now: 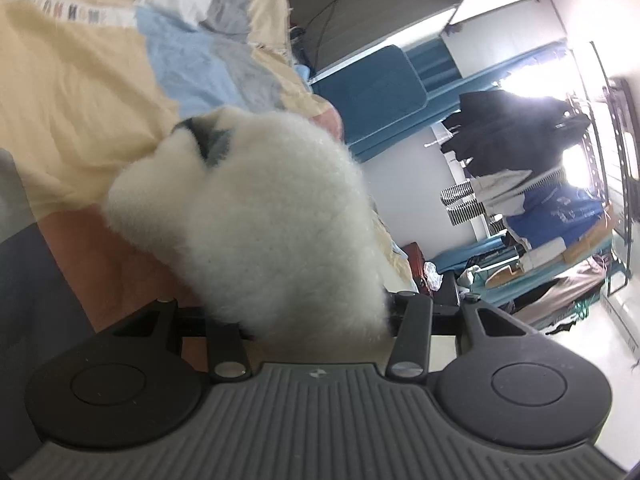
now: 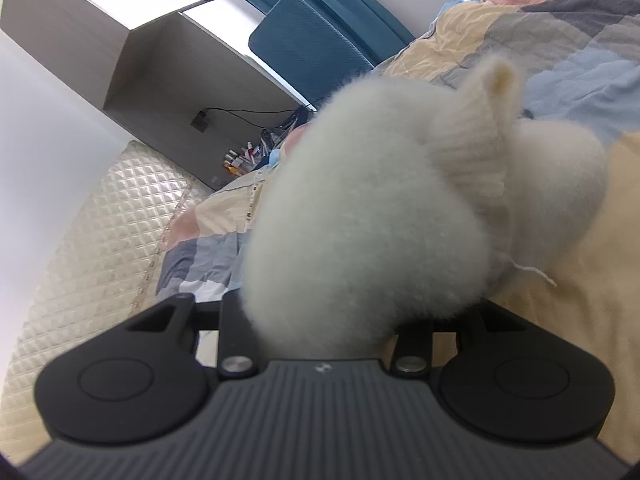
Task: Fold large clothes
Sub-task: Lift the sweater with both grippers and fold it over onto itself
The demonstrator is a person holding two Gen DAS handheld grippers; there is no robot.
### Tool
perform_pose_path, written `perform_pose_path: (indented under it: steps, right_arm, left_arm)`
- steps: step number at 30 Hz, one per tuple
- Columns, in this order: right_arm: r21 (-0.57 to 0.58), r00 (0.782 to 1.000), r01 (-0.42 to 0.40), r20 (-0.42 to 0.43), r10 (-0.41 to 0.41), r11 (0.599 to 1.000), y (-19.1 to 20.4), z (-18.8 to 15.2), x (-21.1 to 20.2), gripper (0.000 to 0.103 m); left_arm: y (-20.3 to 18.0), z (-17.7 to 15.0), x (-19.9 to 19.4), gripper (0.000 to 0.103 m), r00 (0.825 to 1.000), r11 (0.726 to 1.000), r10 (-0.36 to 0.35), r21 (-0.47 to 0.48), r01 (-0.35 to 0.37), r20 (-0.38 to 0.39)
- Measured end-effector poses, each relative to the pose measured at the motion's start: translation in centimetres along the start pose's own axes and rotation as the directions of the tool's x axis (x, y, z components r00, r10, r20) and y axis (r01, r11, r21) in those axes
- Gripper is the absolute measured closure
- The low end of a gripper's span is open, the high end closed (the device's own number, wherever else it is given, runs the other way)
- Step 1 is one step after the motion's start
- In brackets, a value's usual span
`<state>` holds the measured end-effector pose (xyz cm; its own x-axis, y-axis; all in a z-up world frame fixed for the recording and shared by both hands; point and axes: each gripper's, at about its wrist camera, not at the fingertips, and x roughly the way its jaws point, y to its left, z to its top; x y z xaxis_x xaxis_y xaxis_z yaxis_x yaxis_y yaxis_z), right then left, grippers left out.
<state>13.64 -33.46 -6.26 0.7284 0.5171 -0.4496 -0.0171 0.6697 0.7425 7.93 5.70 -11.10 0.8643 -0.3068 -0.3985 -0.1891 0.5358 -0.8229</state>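
Your left tongs (image 1: 304,316) are buried in a bunch of fluffy white sweater (image 1: 260,216). The fleece fills the gap where the fingers should show, so you cannot tell whether they are clamped on it or merely pushed into it. The fabric rises away from the tool in a thick, blurred mound, with a dark patch near its far end, and it lies over the patchwork quilt (image 1: 80,80) of the bed. That quilt shows pale yellow, light blue, grey and pink panels. Beyond the bed's edge in the left wrist view stand a blue chair (image 1: 380,92) and a rack of hanging clothes (image 1: 520,148) in bright backlight.

Your right tongs (image 2: 324,332) are in the same condition: the white sweater (image 2: 360,220) covers the fingers completely, and whether they are clamped on it cannot be told. Here a ribbed cuff (image 2: 472,140) sticks up from the fluffy mass, and a loose thread (image 2: 536,272) trails off its near side. The garment rests on the quilt (image 2: 560,40). A white quilted mattress cover (image 2: 100,220) shows at the left, with a grey desk (image 2: 160,72) beyond it.
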Motion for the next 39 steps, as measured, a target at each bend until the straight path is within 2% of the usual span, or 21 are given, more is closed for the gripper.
perform_pose_path:
  steps: [4,9,18,22,28,33,39]
  right_arm:
    - [-0.017,0.999,-0.049,0.024,0.049,0.999,0.3,1.4,-2.1,0.058]
    - [-0.035,0.992,-0.099,0.075,0.102,0.994,0.7,4.4,-4.6,0.058]
    - [-0.05,0.971,-0.146,0.186,0.153,0.988,0.8,12.1,-8.3,0.058]
    - [-0.03,0.957,-0.158,0.243,0.16,0.987,-0.3,15.9,-9.4,0.057]
    - [0.021,0.944,-0.122,0.31,0.11,0.992,-4.4,20.5,-9.6,0.057]
    - [0.064,0.945,-0.072,0.324,0.047,0.995,-9.1,22.4,-8.5,0.057]
    - [0.132,0.947,-0.031,0.321,-0.013,0.991,-15.0,23.3,-6.0,0.057]
  left_arm:
    - [-2.5,-0.6,-0.8,0.05,1.0,0.999,-0.031,0.016,0.031,0.006]
    - [-7.4,-0.7,-0.7,0.05,0.997,0.995,-0.075,0.066,0.074,0.019]
    - [-18.4,0.3,4.0,0.05,0.982,0.971,-0.188,0.151,0.188,-0.017]
    - [-23.1,0.3,7.9,0.05,0.971,0.953,-0.23,0.187,0.237,-0.06]
    - [-27.7,-1.4,16.0,0.05,0.961,0.939,-0.226,0.226,0.258,-0.157]
    - [-28.7,-4.0,23.6,0.05,0.955,0.934,-0.191,0.257,0.248,-0.228]
    - [-26.8,-7.2,31.2,0.05,0.946,0.942,-0.135,0.258,0.215,-0.293]
